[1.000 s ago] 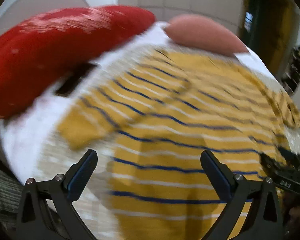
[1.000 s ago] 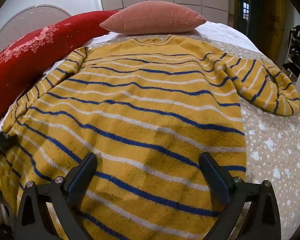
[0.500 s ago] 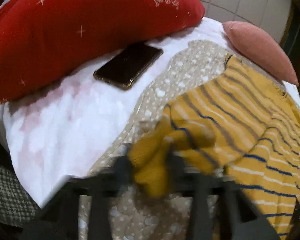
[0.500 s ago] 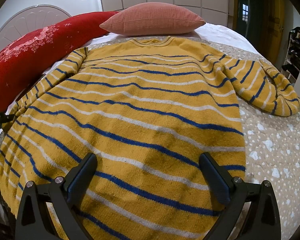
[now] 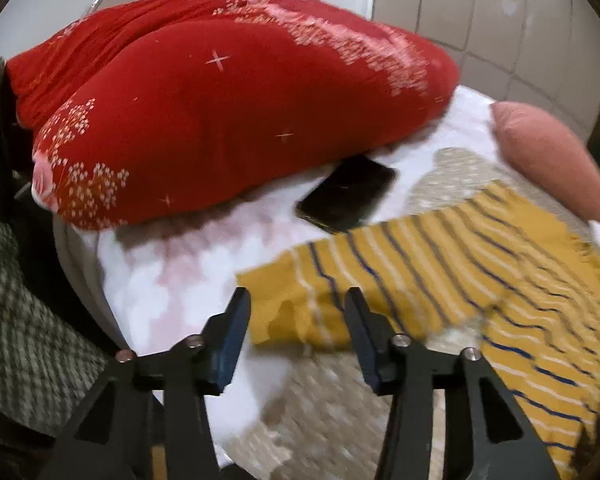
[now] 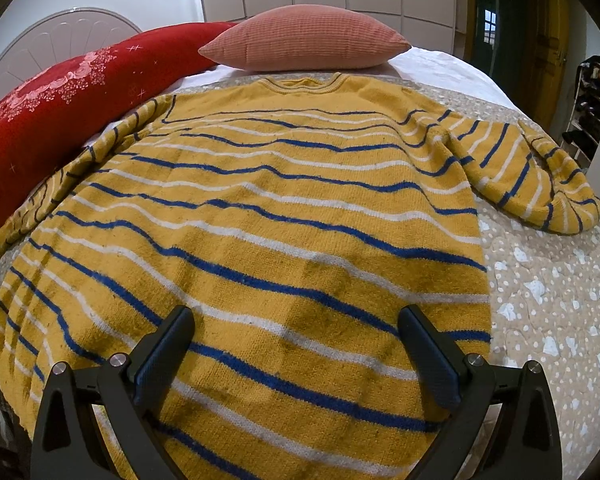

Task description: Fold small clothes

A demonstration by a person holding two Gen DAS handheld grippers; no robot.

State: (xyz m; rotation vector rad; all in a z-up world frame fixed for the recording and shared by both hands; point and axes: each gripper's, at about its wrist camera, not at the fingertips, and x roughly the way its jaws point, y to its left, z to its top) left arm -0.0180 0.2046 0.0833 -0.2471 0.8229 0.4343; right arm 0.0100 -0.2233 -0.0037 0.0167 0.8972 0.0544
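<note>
**Striped sweater spread on bed, both claws parted and holding nothing**

Left wrist view. We list the left gripper (image 5: 298, 320) at the near edge, its two blue-padded fingers partly apart with nothing pinched between them. The cuff (image 5: 288, 300) of a yellow sweater (image 5: 500, 280) sleeve lies flat on the bed just beyond the fingertips; the frame is motion-blurred here, so we cannot say whether a pad brushes the knit. The sleeve runs away to the right toward the sweater body. Past the cuff we record a black phone (image 5: 346, 194) lying face up on the white sheet (image 5: 180, 272), touching or tucked just under the edge of a large red pillow (image 5: 228, 112) with pale floral print. A pink cushion (image 5: 548, 160) sits at far right. A beige spotted quilt (image 5: 340, 412) shows under the sleeve.

Right wrist view. We list the right gripper (image 6: 296, 354) at the near edge, fingers spread wide, empty, poised over the hem area of the sweater (image 6: 268, 220). The garment lies flat, neckline far, hem near, blue and white stripes across. Its right sleeve (image 6: 540, 176) is bent and bunched on the quilt (image 6: 548, 308); the left sleeve (image 6: 80, 172) stretches beside the red pillow (image 6: 52, 120). The pink cushion (image 6: 306, 38) rests just beyond the collar. A pale headboard (image 6: 60, 44) stands at far left.
</note>
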